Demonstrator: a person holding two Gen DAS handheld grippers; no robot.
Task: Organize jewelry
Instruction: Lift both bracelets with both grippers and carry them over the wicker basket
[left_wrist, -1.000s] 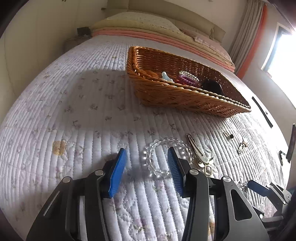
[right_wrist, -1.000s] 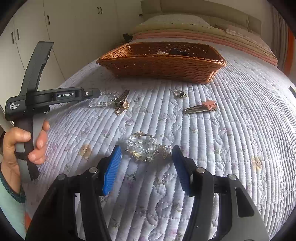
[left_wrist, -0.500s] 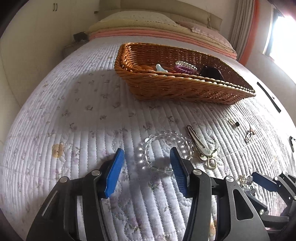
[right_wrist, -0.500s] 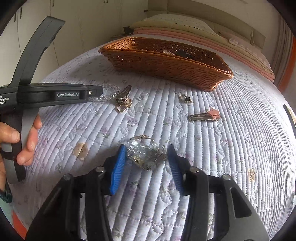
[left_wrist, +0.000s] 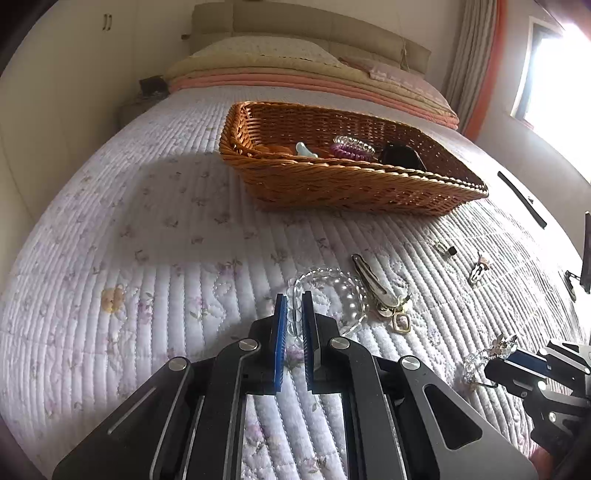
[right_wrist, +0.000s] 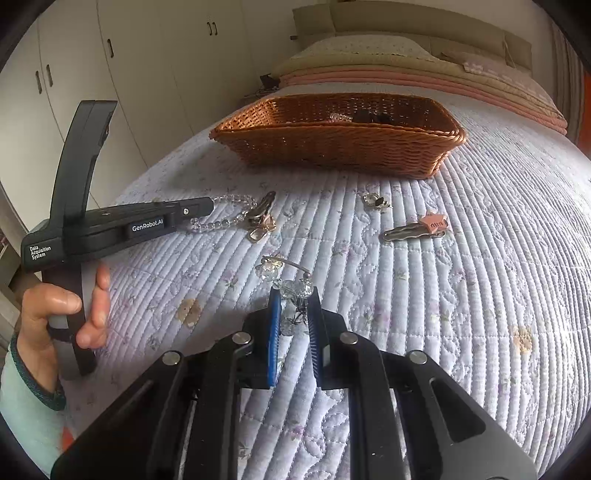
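My left gripper is shut on the near side of a clear bead bracelet that lies on the quilted bed. My right gripper is shut on a crystal jewelry piece with a thin metal hook, low on the quilt; it also shows in the left wrist view. The wicker basket stands further back on the bed and holds a purple coil hair tie, a pale clip and a dark item. The bracelet also shows in the right wrist view.
A metal hair clip with a gold charm lies right beside the bracelet. A small earring and a clip with a pink star lie on the quilt toward the basket. Pillows and folded blankets lie at the bed's head. Wardrobe doors stand left.
Both grippers have gone from wide open to shut: the left on the bead bracelet, the right on the crystal piece. Both moved slightly forward onto their items.
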